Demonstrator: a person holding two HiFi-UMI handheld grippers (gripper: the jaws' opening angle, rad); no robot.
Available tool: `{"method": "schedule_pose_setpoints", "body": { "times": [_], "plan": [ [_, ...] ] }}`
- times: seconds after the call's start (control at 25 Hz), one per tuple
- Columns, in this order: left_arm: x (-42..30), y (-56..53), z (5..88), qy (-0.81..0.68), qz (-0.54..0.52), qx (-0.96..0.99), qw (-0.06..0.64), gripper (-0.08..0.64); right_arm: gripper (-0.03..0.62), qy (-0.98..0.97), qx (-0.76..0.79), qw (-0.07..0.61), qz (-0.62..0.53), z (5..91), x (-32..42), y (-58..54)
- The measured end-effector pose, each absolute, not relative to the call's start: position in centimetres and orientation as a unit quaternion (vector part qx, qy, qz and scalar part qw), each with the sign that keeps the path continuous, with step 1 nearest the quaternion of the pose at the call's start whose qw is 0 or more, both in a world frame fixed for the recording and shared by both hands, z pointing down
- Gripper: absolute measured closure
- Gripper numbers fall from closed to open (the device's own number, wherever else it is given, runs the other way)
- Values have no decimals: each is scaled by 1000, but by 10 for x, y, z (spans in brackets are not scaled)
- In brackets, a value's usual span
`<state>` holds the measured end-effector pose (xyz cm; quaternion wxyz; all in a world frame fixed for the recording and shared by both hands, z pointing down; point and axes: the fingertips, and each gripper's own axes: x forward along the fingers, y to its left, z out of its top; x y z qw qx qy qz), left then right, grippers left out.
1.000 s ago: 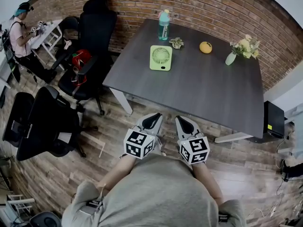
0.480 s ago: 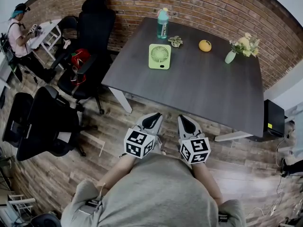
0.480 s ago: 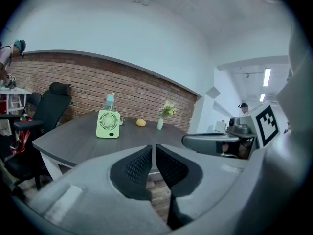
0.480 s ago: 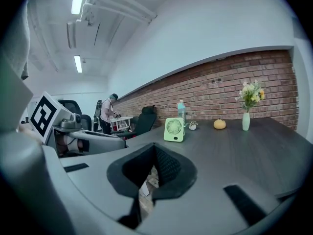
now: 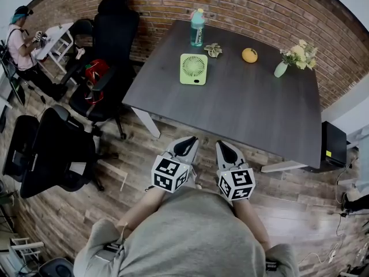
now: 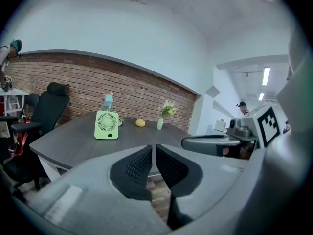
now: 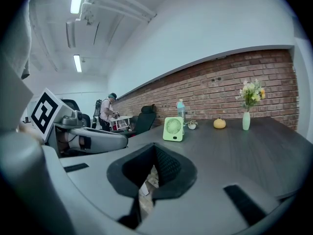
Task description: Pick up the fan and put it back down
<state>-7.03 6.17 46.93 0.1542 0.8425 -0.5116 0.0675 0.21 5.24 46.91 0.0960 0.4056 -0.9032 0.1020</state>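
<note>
The fan (image 5: 194,69) stands upright on the bench's (image 5: 248,108) far side, well apart from both grippers. The left gripper (image 5: 185,147) and right gripper (image 5: 226,151) have their jaws together, empty (short of the bench edge). Reaching without opening them could topple the fan into the bottle (image 5: 197,29) behind

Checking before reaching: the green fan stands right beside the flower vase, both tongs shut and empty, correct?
No: the head view shows the green fan by the water bottle, the flower vase far across the table. Left tongs and right tongs are shut and empty.
</note>
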Motion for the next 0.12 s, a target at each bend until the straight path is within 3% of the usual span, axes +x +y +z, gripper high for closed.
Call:
{"method": "schedule_pose_setpoints", "body": {
  "times": [0.12],
  "plan": [
    [-71,59,469,-510,68,843,153,523,591,-902,407,96,105,471,1,50]
  ]
}}
